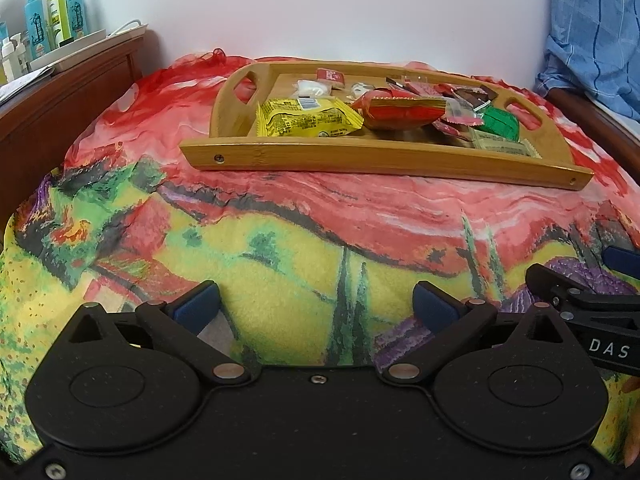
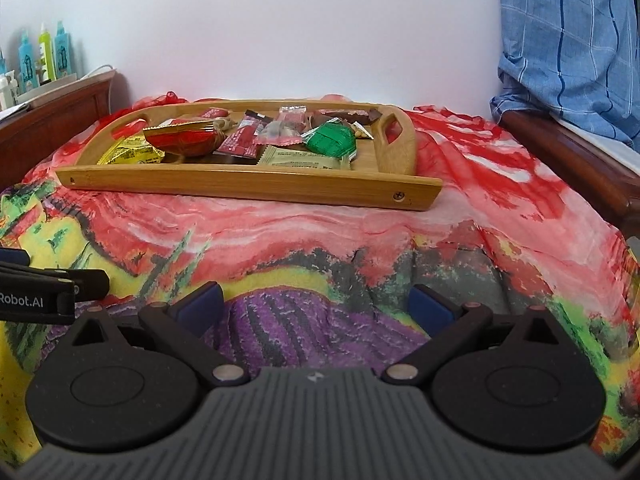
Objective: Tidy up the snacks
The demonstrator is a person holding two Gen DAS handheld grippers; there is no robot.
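A bamboo tray with cut-out handles sits on a colourful cloth, ahead of both grippers; it also shows in the right wrist view. It holds several wrapped snacks: a yellow pack, a red and gold pouch, a green pack, small red and brown bars. In the right wrist view the red pouch and green pack lie mid-tray. My left gripper is open and empty above the cloth, short of the tray. My right gripper is open and empty too.
The cloth covers a wooden-framed surface. A shelf at the back left carries blue and green bottles. A blue checked fabric hangs at the right. The right gripper's side shows at the left wrist view's right edge.
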